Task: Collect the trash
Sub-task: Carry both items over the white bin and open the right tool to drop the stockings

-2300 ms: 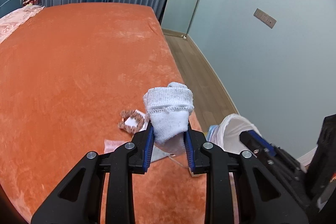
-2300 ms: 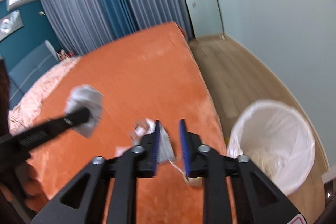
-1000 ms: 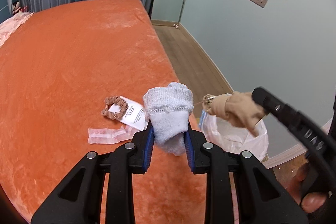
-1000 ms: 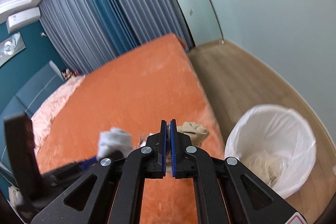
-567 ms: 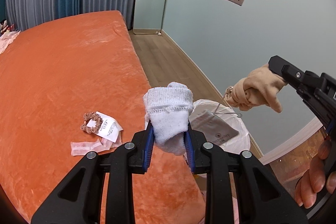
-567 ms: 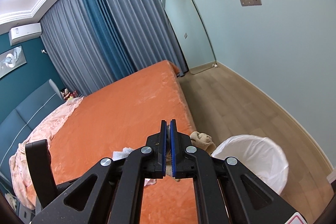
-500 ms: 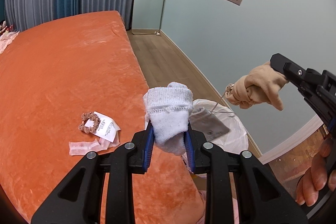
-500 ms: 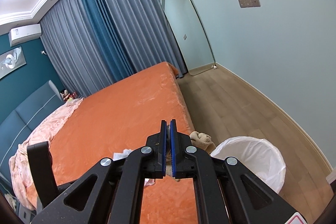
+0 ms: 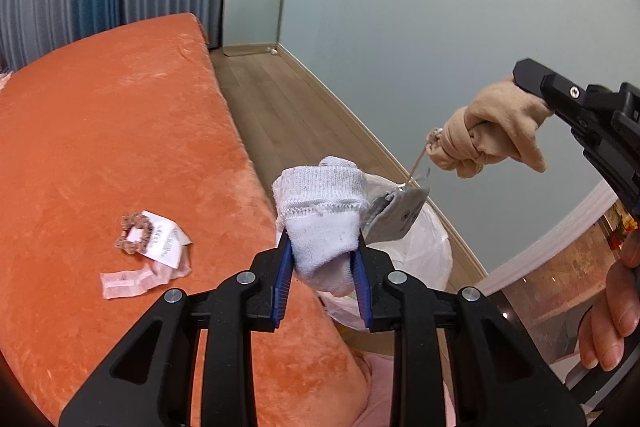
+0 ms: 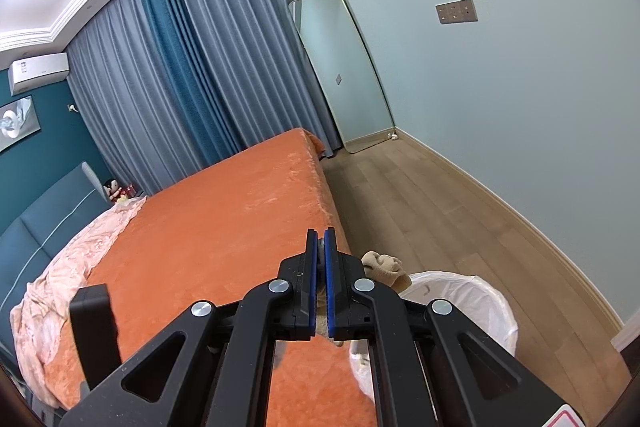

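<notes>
Left gripper [image 9: 322, 255]: clamped on white sock [image 9: 322, 213], above the bed [image 9: 120, 131] edge.
Right gripper [image 10: 319, 279]: nearly closed, pinching beige sock [image 9: 494, 131] with grey tag [image 9: 394, 217] dangling over trash bin [image 10: 476, 291].
Bin: beside bed.
On bed: scrunchie [image 9: 134, 238], paper label [image 9: 166, 239], plastic wrapper [image 9: 134, 279].

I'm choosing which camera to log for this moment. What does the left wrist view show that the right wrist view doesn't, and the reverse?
Only the left wrist view shows the left gripper shut on a rolled white sock, a brown scrunchie on a white paper tag, a clear plastic wrapper, and a grey tag dangling by a string.

Only the right wrist view shows the blue curtains, wall mirror and air conditioner.

Both show the orange bedspread, the white-lined bin, and the right gripper shut on the tan cloth bundle.
</notes>
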Tool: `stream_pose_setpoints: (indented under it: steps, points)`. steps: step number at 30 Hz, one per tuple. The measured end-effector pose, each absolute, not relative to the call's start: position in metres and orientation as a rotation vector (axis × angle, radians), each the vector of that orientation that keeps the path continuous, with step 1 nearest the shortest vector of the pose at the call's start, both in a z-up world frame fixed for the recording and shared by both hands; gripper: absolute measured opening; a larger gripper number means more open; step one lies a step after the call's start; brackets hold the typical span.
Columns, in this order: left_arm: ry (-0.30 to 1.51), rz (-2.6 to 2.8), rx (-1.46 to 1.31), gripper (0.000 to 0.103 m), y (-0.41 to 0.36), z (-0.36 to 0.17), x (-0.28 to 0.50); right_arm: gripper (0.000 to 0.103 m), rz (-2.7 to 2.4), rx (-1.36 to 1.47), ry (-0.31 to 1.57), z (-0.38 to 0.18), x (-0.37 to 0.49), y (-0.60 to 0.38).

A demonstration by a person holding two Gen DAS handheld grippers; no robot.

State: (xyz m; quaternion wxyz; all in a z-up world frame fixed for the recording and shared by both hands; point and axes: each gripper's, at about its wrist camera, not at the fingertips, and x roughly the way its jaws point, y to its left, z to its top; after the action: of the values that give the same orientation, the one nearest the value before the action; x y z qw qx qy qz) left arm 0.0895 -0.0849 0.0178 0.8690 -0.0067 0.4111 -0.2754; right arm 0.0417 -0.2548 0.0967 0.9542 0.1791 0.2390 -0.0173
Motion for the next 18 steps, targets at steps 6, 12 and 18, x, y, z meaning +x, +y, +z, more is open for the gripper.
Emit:
stream_pose_setpoints:
  steps: [6, 12, 18]
  points:
    - [0.887, -0.664, 0.033, 0.028, -0.130, 0.004, 0.091, 0.003, -0.069, 0.365, 0.488, 0.093, 0.040, -0.274]
    - [0.896, -0.718, 0.062, 0.044, -0.166, -0.010, 0.094, 0.003, -0.099, 0.372, 0.497, 0.088, 0.041, -0.293]
    - [0.862, -0.730, 0.111, 0.065, -0.193, -0.016, 0.096, 0.003, -0.093, 0.404, 0.512, 0.081, 0.042, -0.307]
